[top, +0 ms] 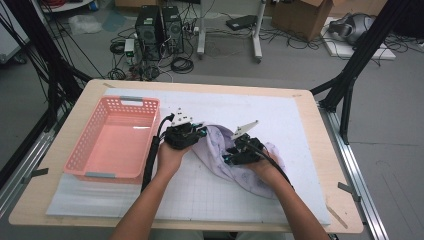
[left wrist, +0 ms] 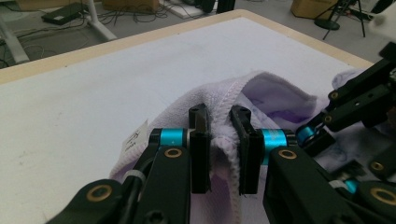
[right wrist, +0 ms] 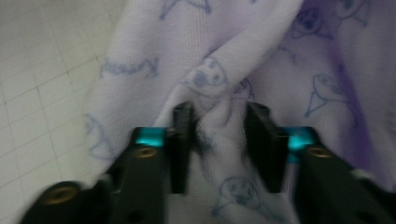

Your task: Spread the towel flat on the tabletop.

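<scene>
The lilac cloth [top: 235,160], printed with small blue faces, lies crumpled on the white gridded mat [top: 210,200] that covers the worktop, a little towards the right edge and closer to your side than the far edge. One end of it rises into your left gripper [top: 192,131]; the rest trails down towards your right forearm.

In the left gripper view your left gripper [left wrist: 219,122] has its jaws drawn narrow on the stitched hem of the cloth [left wrist: 275,95], which runs up between the pads and is pinched there. A small white label [left wrist: 134,140] hangs from the fabric just beside that jaw.

Your right gripper [top: 231,154] sits over the middle of the cloth. In the right gripper view its jaws [right wrist: 219,122] stand a little apart with a raised fold of fabric [right wrist: 219,70] gathered between them; the picture is blurred, yet the fold fills the gap and both pads seem to bear on it.

The pink basket [top: 87,170] stands near the left edge of the worktop, well apart from the cloth.
</scene>
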The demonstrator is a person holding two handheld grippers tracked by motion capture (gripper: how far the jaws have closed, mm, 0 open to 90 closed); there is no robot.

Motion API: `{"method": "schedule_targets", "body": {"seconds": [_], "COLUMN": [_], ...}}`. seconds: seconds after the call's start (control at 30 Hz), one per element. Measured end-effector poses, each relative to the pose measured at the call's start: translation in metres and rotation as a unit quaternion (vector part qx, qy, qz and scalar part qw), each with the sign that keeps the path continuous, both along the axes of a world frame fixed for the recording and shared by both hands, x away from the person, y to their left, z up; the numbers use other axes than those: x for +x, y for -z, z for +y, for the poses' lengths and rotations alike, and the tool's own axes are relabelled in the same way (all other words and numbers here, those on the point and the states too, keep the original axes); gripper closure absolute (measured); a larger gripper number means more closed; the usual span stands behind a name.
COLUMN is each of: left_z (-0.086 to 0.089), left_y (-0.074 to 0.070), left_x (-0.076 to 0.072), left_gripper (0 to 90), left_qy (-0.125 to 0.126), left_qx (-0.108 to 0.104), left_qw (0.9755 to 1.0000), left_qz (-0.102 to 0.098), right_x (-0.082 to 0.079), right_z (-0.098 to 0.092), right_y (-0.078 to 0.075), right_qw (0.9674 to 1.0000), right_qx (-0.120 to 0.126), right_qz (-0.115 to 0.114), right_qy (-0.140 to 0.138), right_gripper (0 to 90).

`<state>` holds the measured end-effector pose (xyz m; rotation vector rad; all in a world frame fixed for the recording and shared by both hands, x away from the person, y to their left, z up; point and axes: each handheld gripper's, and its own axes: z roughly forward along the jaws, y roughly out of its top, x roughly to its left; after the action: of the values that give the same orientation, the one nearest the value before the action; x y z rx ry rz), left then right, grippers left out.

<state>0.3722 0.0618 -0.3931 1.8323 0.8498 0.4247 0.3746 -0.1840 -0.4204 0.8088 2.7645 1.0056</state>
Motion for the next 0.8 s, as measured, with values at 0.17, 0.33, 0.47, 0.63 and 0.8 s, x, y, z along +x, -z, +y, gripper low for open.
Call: {"method": "schedule_targets", "body": {"seconds": [0.17, 0.33, 0.47, 0.63, 0.8], "left_z": [0.003, 0.007, 0.004, -0.01, -0.021], "left_y": [0.0, 0.002, 0.006, 0.009, 0.022], "left_x": [-0.002, -0.011, -0.012, -0.017, -0.022], "left_gripper": [54.2, 44.4, 44.8, 51.2, 55.0], "left_qy": [-0.014, -0.026, -0.002, 0.041, 0.059], "left_qx": [-0.021, -0.027, -0.007, 0.012, 0.03], "left_qw": [0.9997, 0.9993, 0.9999, 0.999, 0.9975], "left_qz": [0.007, -0.009, 0.007, 0.016, 0.023], "right_x": [0.012, 0.034, 0.048, 0.076, 0.084], "right_z": [-0.027, -0.049, -0.054, -0.063, -0.082], "right_y": [-0.016, -0.026, -0.032, -0.038, -0.036], "right_qw": [0.9926, 0.9763, 0.9652, 0.9405, 0.9119], "right_qx": [0.109, 0.161, 0.182, 0.17, 0.154], "right_qz": [0.016, 0.008, -0.008, -0.067, -0.114], "right_qy": [0.051, 0.145, 0.187, 0.287, 0.363], "right_gripper": [81.9, 82.0, 82.2, 82.3, 82.3]}}
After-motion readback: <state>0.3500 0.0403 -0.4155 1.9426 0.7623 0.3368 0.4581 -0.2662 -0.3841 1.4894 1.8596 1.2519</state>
